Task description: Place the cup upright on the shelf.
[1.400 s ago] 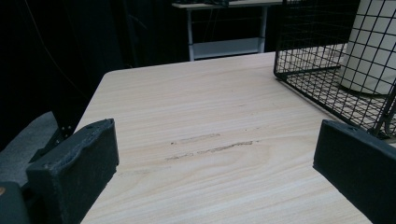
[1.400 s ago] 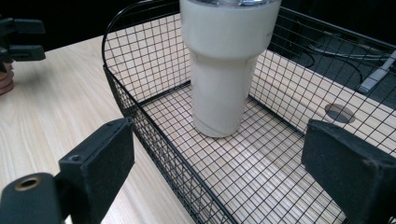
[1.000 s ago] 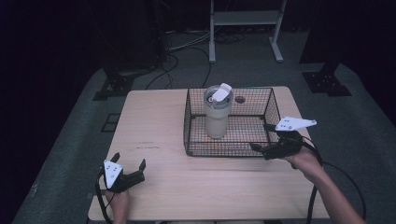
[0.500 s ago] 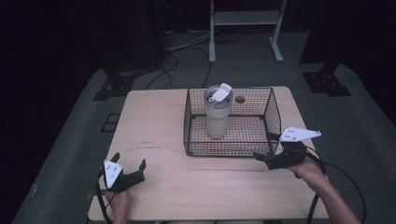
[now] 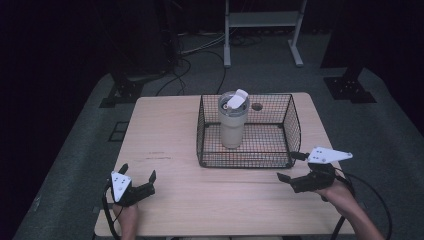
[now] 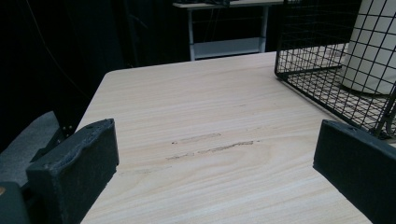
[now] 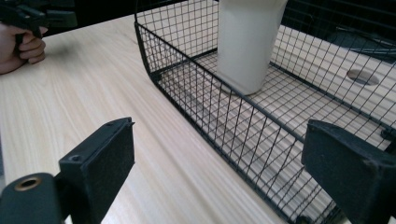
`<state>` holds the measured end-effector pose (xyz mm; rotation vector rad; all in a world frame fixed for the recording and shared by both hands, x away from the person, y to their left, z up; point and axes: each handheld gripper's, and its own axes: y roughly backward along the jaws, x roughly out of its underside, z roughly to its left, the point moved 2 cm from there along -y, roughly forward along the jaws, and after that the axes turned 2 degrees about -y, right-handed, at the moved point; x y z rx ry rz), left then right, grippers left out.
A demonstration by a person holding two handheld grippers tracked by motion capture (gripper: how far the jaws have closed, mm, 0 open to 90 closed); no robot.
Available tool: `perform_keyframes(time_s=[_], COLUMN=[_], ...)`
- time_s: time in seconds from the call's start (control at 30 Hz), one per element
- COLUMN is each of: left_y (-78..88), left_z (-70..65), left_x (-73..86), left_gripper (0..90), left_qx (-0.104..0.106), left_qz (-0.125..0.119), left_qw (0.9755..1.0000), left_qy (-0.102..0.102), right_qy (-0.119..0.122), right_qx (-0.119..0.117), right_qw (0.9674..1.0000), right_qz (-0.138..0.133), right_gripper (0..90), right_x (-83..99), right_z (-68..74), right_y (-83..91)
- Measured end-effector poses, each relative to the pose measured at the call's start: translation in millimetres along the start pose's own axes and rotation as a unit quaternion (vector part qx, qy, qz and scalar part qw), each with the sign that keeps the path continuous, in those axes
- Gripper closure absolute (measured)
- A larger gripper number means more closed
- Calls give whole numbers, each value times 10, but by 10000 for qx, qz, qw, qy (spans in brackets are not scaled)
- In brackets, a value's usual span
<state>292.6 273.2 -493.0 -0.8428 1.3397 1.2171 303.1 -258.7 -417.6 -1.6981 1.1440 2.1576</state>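
Observation:
A cream tumbler (image 5: 233,122) with a white flip lid stands upright inside a black wire basket (image 5: 290,117) at the back middle of the wooden table (image 5: 170,130). My left gripper (image 5: 136,177) rests at the table's front left, open and holding nothing. My right gripper (image 5: 290,167) hovers just outside the basket's front right corner, open, with nothing between its jaws. In the right gripper view the basket wall (image 7: 224,121) and the tumbler (image 7: 247,42) lie close ahead. The left gripper view shows the basket (image 6: 327,60) at the upper right.
A round cable hole (image 5: 257,106) sits in the table behind the tumbler. A white metal stand (image 5: 262,30) and dark equipment bases stand on the grey floor beyond. In the right gripper view, the person's other hand (image 7: 21,44) holds its gripper at the upper left.
My right gripper has drawn back from the basket's right front rim toward the table's front edge. The left gripper and the tumbler have stayed put.

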Motion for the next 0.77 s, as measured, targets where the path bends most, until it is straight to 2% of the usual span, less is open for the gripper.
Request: perform_keyframes(time_s=[0.57, 0.63, 0.77], left_y=[-2, -2, -6], left_z=[4, 3, 2], left_x=[0, 0, 0], left_gripper=[0, 0, 0], left_qx=[-3, -6, -8], left_qz=[6, 5, 9], left_qw=[10000, 10000, 10000], left_qy=[-3, -5, -3], right_qy=[-381, -293, -428], right_qx=[205, 298, 418], right_qw=[9990, 9991, 9982], right_qz=[-55, -45, -81], right_gripper=[89, 89, 89], right_x=[417, 481, 605], right_z=[-9, -2, 5], right_y=[204, 213, 245])
